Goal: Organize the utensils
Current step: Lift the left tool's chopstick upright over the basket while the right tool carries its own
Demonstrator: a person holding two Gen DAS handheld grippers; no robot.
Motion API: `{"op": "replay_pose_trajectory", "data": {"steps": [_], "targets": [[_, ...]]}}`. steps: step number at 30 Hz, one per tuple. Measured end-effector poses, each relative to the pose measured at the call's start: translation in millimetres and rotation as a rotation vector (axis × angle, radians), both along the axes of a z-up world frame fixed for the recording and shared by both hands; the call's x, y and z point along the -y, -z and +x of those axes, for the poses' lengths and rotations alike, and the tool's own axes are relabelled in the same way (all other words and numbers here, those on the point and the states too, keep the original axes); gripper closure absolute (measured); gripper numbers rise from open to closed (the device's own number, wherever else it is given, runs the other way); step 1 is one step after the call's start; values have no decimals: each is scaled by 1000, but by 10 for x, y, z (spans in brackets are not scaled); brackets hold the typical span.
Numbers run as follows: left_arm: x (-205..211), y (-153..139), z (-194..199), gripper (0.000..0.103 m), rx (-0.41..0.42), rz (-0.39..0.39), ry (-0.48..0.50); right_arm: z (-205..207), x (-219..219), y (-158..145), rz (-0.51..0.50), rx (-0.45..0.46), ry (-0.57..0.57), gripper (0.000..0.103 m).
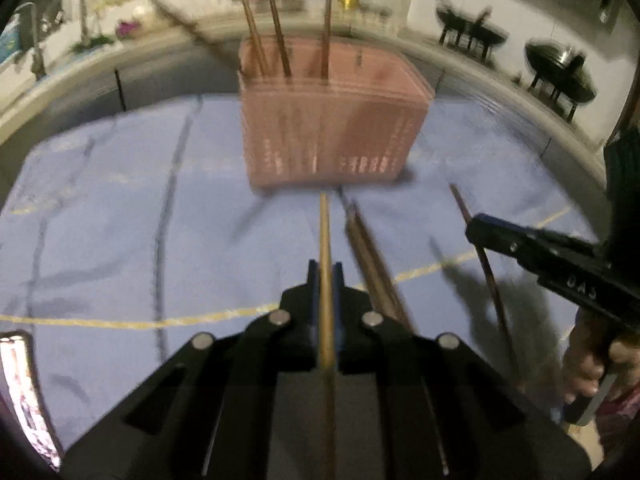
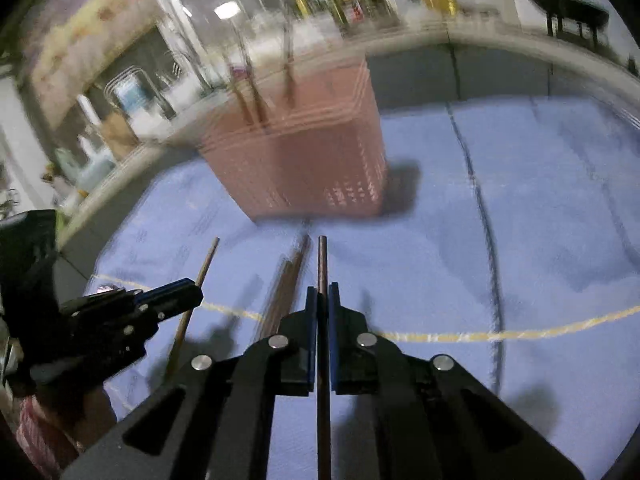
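Observation:
A pink slatted utensil basket (image 1: 332,120) stands on the blue cloth with three dark chopsticks (image 1: 276,28) upright in it; it also shows in the right wrist view (image 2: 304,148). My left gripper (image 1: 326,276) is shut on a light wooden chopstick (image 1: 325,232) that points at the basket. My right gripper (image 2: 322,296) is shut on a dark chopstick (image 2: 321,264), also seen from the left wrist view (image 1: 484,264). Two dark chopsticks (image 1: 372,264) lie on the cloth between the grippers, also in the right wrist view (image 2: 286,288).
The blue cloth (image 1: 120,220) with a yellow line covers the table. A counter with a sink, bottles and black woks (image 1: 560,76) runs behind the basket. The left gripper appears at the left of the right wrist view (image 2: 132,312).

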State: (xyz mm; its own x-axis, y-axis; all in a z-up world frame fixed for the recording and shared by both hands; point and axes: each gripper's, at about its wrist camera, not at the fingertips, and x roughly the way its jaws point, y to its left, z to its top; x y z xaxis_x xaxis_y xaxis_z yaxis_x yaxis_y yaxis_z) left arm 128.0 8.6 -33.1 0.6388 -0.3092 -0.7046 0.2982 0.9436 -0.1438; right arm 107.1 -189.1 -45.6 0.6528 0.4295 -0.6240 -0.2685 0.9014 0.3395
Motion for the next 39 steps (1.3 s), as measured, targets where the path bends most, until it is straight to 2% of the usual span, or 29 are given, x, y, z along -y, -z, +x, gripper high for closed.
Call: {"op": "replay_pose_trajectory", "data": {"steps": [3, 7, 10, 14, 19, 21, 24, 28, 31, 34, 39], "targets": [[-131, -426, -253, 98, 111, -55, -2, -279, 99, -350, 41, 134, 1, 98], [-211, -763, -557, 98, 208, -80, -5, -634, 204, -637, 78, 264, 14, 98], [-232, -842, -724, 98, 236, -81, -9, -782, 198, -704, 85, 299, 24, 98], [-221, -831, -840, 98, 269, -46, -18, -860, 169, -737, 71, 327, 45, 98], [-230, -864, -840, 98, 250, -57, -4, -883, 186, -788, 85, 313, 45, 98], [-206, -982, -783, 98, 265, -55, 7, -811, 193, -884, 101, 316, 27, 98], [-124, -1338, -626, 98, 348, -48, 21, -640, 211, -1163, 126, 358, 17, 98], [-14, -1782, -309, 98, 448, -46, 0, -188, 162, -1646, 152, 455, 39, 98], [33, -2031, 27, 98, 489, -67, -40, 162, 56, -1910, 155, 527, 71, 98], [34, -2122, 336, 98, 510, -78, -85, 468, -96, -2031, 128, 585, 92, 98], [7, -2006, 756, 98, 471, -85, -115, 900, -265, -1936, 91, 594, 88, 98]]}}
